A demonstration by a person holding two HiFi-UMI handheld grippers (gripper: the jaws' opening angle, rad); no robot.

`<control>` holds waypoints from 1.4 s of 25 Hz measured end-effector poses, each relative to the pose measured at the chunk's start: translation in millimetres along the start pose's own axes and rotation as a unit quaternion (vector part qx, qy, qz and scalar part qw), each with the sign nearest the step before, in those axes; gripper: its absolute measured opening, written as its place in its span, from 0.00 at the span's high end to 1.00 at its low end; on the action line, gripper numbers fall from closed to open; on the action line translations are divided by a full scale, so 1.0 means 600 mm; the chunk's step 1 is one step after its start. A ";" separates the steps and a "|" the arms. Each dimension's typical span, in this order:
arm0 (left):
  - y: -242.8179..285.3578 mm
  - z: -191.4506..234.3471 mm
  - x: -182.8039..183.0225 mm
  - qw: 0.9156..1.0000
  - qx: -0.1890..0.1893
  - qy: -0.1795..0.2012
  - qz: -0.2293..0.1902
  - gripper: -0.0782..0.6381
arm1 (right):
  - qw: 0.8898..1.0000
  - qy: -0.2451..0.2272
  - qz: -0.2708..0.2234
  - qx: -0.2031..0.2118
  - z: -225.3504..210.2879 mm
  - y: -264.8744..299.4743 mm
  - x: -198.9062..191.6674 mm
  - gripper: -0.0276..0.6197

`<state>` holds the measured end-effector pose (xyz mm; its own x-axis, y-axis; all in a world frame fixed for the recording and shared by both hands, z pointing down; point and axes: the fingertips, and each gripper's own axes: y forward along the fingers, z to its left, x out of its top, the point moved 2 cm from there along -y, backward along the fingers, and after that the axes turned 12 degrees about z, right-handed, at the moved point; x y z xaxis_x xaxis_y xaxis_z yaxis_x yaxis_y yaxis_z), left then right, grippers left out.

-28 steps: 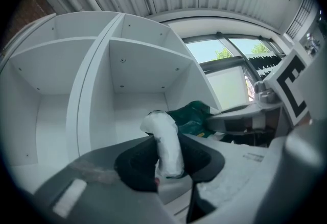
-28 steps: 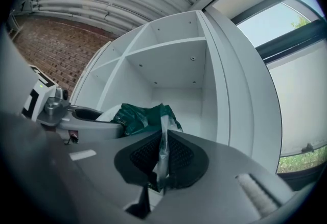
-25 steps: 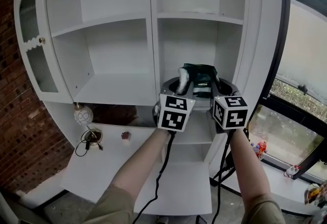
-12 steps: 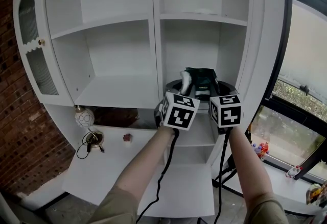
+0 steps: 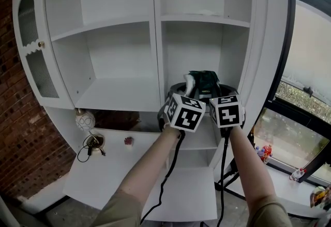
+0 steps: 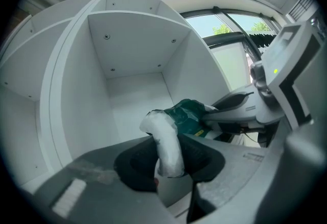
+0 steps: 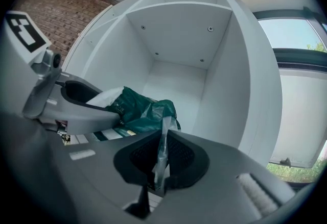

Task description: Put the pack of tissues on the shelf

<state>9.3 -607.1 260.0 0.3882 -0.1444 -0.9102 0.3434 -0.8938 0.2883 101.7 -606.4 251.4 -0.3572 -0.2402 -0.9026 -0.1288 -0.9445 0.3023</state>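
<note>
Before the white shelf unit's point(image 5: 156, 40) middle right compartment point(image 5: 199, 47), we hold the pack of tissues point(image 5: 203, 80) with 2 grippers: left gripper point(image 6: 166, 159) clamped on its white end, right gripper point(image 7: 159, 164) pinching its thin wrapper edge.

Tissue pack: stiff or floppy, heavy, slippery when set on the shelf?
Likely floppy: the pack of tissues creases and its white end bends over in the left gripper. Probably light: the right gripper carries its side by a thin flap of film alone. The film looks glossy, so it may slide when pushed.
</note>
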 end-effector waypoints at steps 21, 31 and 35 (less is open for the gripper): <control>-0.016 -0.007 -0.006 0.998 0.025 0.016 -0.048 0.43 | 1.000 0.016 0.007 -0.020 -0.004 0.011 -0.010 0.93; -0.020 -0.008 -0.011 0.998 0.012 0.015 -0.053 0.42 | 0.998 0.054 -0.013 -0.013 -0.011 0.006 -0.009 0.90; -0.019 -0.007 -0.010 0.999 0.008 0.006 -0.050 0.42 | 0.997 0.065 -0.031 0.002 -0.008 0.003 -0.005 0.83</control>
<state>6.6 -594.2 263.6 0.3633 -0.0492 -0.9304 0.3665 -0.9105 0.1912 107.3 -608.3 253.3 -0.2258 -0.2084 -0.9516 -0.1498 -0.9578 0.2453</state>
